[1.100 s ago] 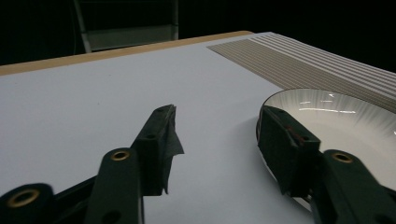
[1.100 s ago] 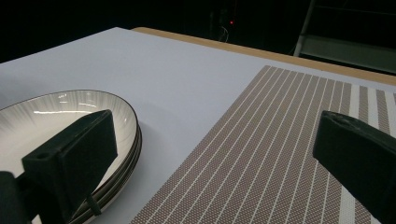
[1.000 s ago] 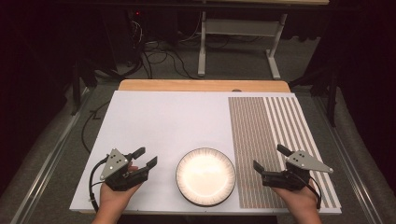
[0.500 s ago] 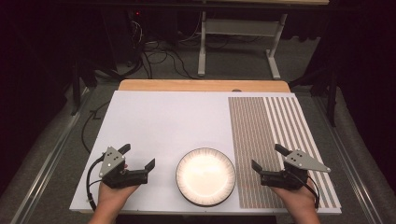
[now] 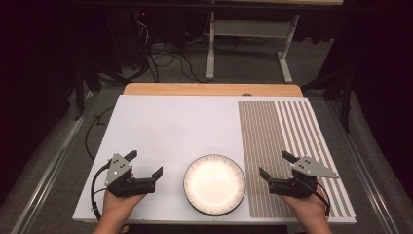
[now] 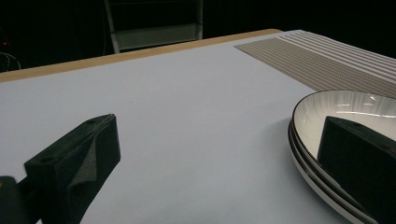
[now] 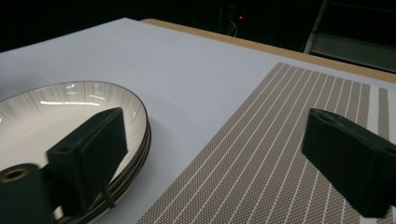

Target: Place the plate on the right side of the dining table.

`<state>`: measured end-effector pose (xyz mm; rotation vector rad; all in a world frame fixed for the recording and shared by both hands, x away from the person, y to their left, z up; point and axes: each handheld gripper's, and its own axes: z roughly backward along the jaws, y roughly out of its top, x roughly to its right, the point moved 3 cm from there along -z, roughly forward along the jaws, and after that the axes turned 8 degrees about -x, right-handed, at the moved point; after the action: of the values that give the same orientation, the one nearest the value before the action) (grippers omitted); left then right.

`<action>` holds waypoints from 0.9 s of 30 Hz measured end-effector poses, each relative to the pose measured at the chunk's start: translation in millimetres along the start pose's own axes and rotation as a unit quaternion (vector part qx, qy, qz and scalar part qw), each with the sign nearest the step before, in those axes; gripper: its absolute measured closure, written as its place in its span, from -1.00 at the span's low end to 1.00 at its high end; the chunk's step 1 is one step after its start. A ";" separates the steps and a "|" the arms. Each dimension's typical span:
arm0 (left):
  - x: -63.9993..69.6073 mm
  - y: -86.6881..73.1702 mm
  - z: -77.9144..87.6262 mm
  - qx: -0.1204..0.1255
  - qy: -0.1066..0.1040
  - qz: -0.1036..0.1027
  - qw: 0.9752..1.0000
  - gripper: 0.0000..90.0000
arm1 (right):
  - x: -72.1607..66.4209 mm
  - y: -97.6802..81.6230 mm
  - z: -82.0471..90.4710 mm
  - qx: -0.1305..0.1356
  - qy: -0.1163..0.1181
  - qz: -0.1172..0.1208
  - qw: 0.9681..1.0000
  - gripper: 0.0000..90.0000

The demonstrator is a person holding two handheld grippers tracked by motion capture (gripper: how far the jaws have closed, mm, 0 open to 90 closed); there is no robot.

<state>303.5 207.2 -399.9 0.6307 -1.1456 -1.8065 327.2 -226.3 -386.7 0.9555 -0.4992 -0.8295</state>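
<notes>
Plates stacked at lower centre of the high view, both grippers poised beside them.

The left gripper (image 5: 146, 168) has spread its jaws wide; the right gripper (image 5: 274, 165), jaws apart, has just narrowed slightly, nothing between. The stacked plates (image 5: 214, 184) sit untouched: advise sliding one jaw under the top rim only.

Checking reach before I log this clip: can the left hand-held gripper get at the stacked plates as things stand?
Probably yes. The left hand-held gripper sits open just beside the plates, with bare white board between them.
</notes>
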 end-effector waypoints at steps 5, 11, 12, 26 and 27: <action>3.3 -2.5 -3.1 -0.010 -0.004 -0.010 1.000 -1.00 | -3.4 -0.2 -2.4 -0.013 0.009 0.009 1.000 -0.46; 5.0 -3.0 -2.5 -0.011 -0.008 -0.012 1.000 -1.00 | -8.7 -0.3 -6.0 -0.032 0.018 0.015 0.999 0.00; 5.0 -2.8 -1.9 -0.011 -0.008 -0.013 1.000 -1.00 | -10.1 -0.3 -6.5 -0.036 0.022 0.011 0.999 0.06; 7.8 -0.3 -1.2 -0.006 -0.008 -0.013 1.000 -1.00 | -30.9 -4.8 -12.0 -0.082 0.071 0.071 0.992 0.93; 7.9 -0.5 -1.8 -0.006 -0.008 -0.013 1.000 -1.00 | -34.2 -6.1 -14.2 -0.092 0.079 0.077 0.990 1.00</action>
<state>300.8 199.6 -400.8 0.6273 -1.1408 -1.8417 314.2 -193.6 -399.9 0.7941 -0.3477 -0.6435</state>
